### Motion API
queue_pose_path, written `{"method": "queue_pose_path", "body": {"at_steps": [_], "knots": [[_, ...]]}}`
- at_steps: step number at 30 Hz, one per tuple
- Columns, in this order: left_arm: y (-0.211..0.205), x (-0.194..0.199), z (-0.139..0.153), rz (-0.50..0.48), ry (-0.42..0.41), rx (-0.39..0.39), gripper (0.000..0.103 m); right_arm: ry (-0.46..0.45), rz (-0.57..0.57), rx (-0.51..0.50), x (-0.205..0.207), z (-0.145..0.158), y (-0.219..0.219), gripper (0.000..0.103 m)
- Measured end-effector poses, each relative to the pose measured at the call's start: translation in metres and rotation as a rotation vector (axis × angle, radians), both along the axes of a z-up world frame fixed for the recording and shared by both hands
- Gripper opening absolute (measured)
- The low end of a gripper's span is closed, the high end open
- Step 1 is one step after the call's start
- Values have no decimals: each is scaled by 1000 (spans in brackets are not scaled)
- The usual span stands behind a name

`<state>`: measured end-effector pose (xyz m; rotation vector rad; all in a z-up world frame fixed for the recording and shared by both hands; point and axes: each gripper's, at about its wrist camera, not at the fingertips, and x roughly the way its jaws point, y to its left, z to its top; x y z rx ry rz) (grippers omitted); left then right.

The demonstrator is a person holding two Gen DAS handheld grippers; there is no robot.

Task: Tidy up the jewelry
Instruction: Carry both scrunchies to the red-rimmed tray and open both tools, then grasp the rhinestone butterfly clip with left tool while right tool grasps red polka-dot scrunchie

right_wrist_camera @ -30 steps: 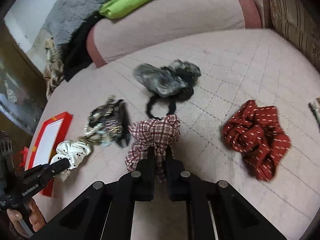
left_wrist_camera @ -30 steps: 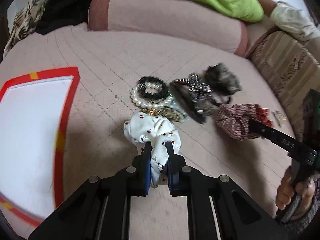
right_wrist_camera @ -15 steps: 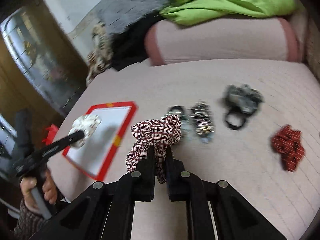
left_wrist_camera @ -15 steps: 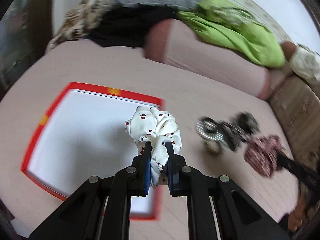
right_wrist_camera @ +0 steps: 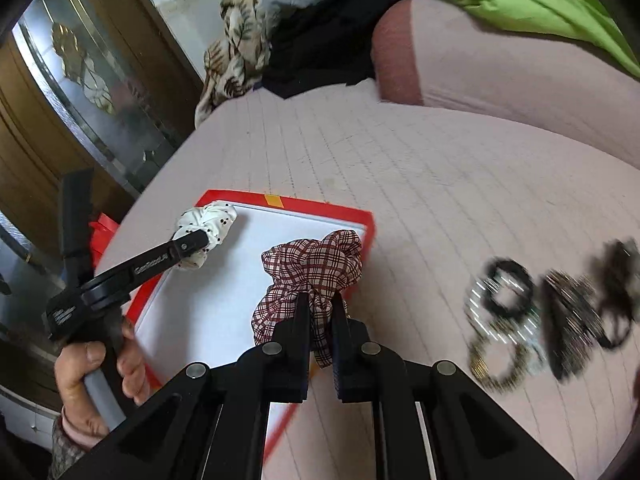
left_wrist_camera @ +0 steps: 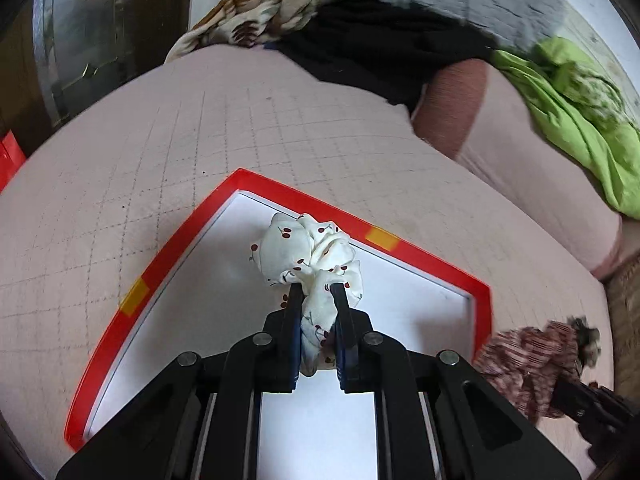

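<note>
My left gripper [left_wrist_camera: 317,294] is shut on a white cherry-print scrunchie [left_wrist_camera: 308,254] and holds it over the far corner of a red-rimmed white tray [left_wrist_camera: 424,254]. It also shows in the right wrist view [right_wrist_camera: 208,224]. My right gripper [right_wrist_camera: 320,304] is shut on a maroon plaid scrunchie [right_wrist_camera: 312,266] over the tray's right edge [right_wrist_camera: 370,232]. That scrunchie [left_wrist_camera: 528,364] shows at the right in the left wrist view.
Bracelets and dark scrunchies [right_wrist_camera: 540,312] lie blurred on the pink quilted bed to the right of the tray. A pink bolster [left_wrist_camera: 500,132] with green cloth [left_wrist_camera: 568,120], and dark and floral clothes [left_wrist_camera: 360,40], line the far side. A wooden door [right_wrist_camera: 72,92] stands left.
Both grippers have lifted their scrunchies from the pile and carried them left until they are over the tray. The jewelry pile is now off to the right.
</note>
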<state>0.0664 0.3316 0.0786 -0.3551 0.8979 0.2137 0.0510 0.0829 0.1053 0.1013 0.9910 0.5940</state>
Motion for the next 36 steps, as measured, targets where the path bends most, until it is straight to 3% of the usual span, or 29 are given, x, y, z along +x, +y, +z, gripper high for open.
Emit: {"method": "queue_pose_path", "body": {"at_steps": [4, 10, 13, 19, 26, 36], "knots": [[10, 15, -11, 11, 21, 51, 13, 5, 17, -52, 31, -19, 35, 10], [28, 18, -22, 64, 35, 0, 22, 0, -4, -127, 47, -40, 53, 15], [30, 15, -19, 69, 21, -29, 37, 7, -17, -133, 48, -43, 52, 33], [26, -1, 1, 63, -64, -40, 51, -11, -23, -118, 34, -29, 41, 40], [15, -21, 20, 56, -110, -20, 52, -25, -50, -94, -9, -8, -9, 45], [-45, -58, 41, -50, -158, 82, 53, -34, -245, -135, -99, -9, -160, 50]]}}
